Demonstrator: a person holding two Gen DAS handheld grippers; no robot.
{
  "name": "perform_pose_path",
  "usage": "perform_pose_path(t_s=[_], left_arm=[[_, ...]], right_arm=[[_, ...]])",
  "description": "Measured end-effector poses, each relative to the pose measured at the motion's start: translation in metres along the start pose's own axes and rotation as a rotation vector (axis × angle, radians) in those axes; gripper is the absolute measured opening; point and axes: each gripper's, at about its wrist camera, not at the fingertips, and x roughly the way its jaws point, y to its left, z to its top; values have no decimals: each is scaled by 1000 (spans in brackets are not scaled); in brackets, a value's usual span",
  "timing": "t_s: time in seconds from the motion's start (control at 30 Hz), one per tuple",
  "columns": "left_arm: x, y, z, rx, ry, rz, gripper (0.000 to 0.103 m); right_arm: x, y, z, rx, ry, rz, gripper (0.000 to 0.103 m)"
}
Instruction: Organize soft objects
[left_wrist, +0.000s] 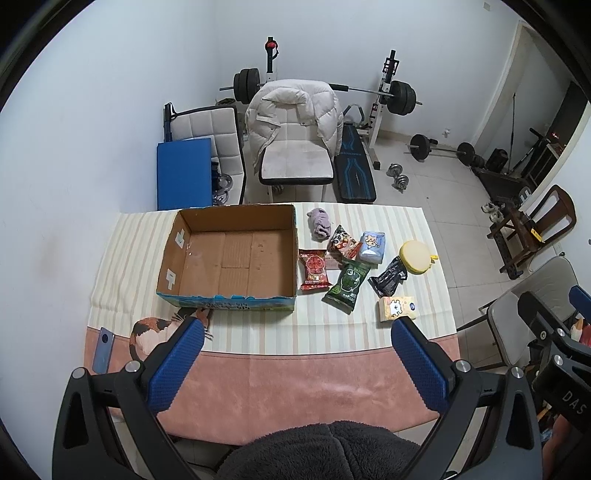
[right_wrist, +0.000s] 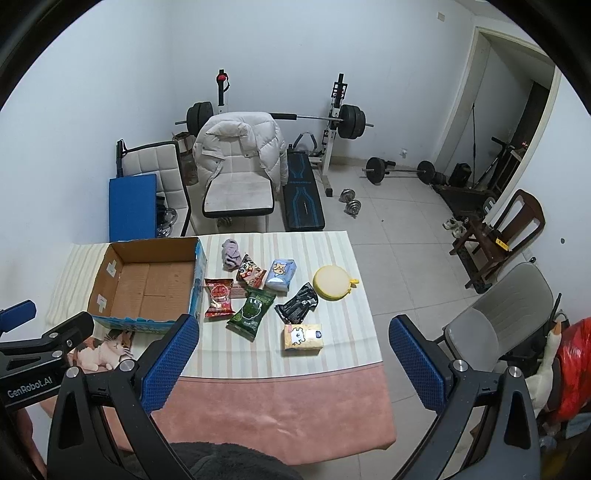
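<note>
**Left Wrist View: Surface Layout**

The left gripper is held wide apart above the surface, with nothing between its fingers. An open cardboard box is positioned at left. Just beside it are laid a red packet, a green packet, a purple cloth and a yellow tissue pack.

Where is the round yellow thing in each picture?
Left wrist view: the round yellow pouch lies right of middle, at the far right end of the items.
Right wrist view: it lies near the middle, nearest the table's right edge.
Shared landmark: the black packet lies just beside it in both.
</note>
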Motion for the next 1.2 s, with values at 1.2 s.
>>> perform_pose_path(t_s=[1.2], left_arm=[[-15,-1,0,-3,-32,-17,103]], right_arm=[[-12,1,4,3,-23,16,103]])
